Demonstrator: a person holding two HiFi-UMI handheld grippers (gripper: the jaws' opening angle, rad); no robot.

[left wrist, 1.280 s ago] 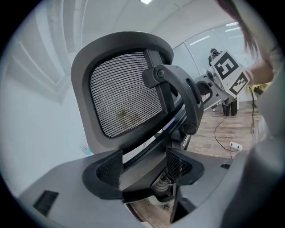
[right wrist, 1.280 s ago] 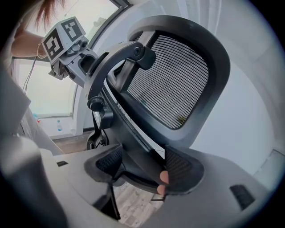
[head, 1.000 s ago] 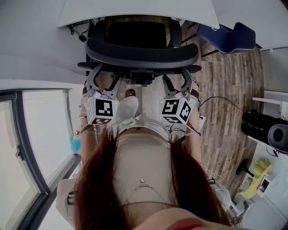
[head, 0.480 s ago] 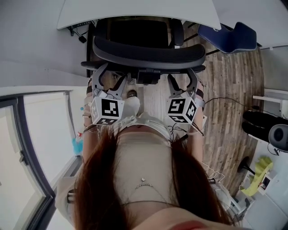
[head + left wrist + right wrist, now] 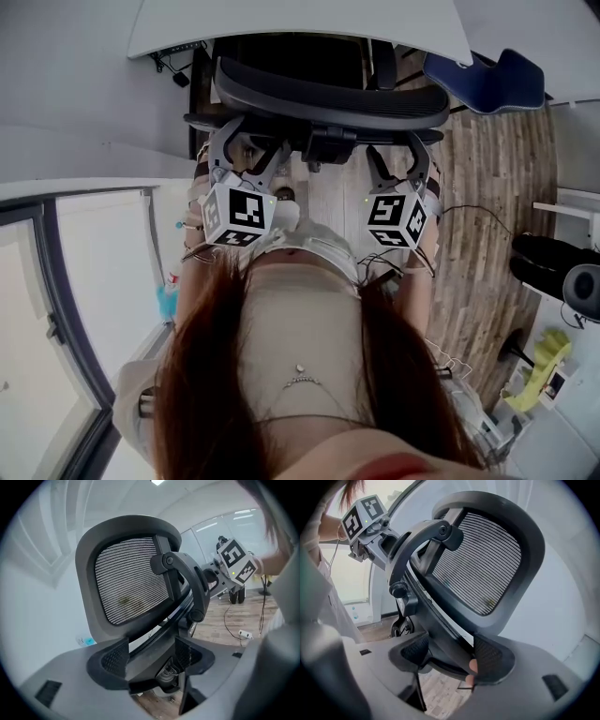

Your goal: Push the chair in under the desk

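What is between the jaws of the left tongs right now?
The black mesh office chair's curved back frame runs between the parted jaws of the left tongs, as seen in the left gripper view.

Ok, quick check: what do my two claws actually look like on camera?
Both match. The left claw and right claw each have two grey fingers with black textured pads. Behind each sits a white cube with black square markers and a small green light. Thin wires hang at the wrists.
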